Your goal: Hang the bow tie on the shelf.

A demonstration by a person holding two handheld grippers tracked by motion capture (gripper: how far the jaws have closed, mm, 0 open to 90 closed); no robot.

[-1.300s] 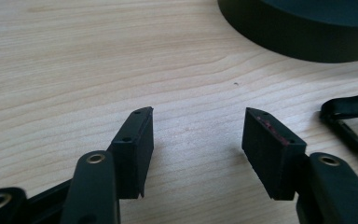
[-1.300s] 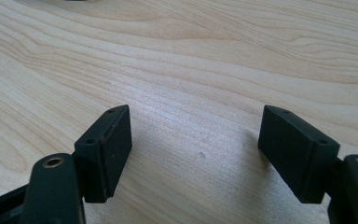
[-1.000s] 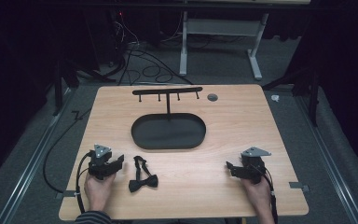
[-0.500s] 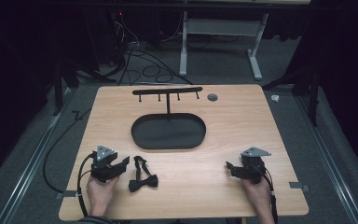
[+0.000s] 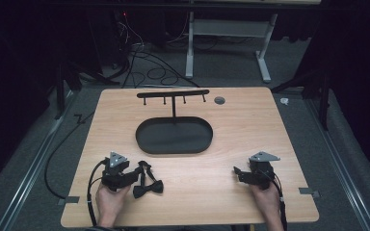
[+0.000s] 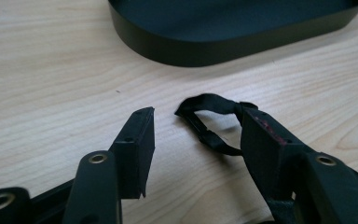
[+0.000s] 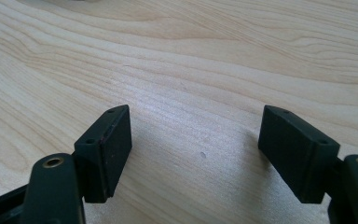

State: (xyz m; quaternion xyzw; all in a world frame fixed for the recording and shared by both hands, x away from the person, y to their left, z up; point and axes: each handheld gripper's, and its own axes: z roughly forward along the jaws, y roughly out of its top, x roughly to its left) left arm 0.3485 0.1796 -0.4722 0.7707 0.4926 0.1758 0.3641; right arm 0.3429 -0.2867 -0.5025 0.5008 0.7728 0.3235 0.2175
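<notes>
Left gripper (image 5: 139, 174): jaws gaping wide, gripping nothing, lying against the bow tie's strap.
Right gripper (image 5: 237, 172): resting wide open over bare table (image 5: 212, 192).
Bow tie (image 5: 147, 186): lying flat, near the tray (image 5: 174, 136), just beside the left gripper.

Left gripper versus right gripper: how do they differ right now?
The left gripper sits at the black bow tie, with the strap loop by one of its jaws; the right gripper has bare table between its jaws. The left is nearer the oval tray. Both are open and hand-held.
</notes>
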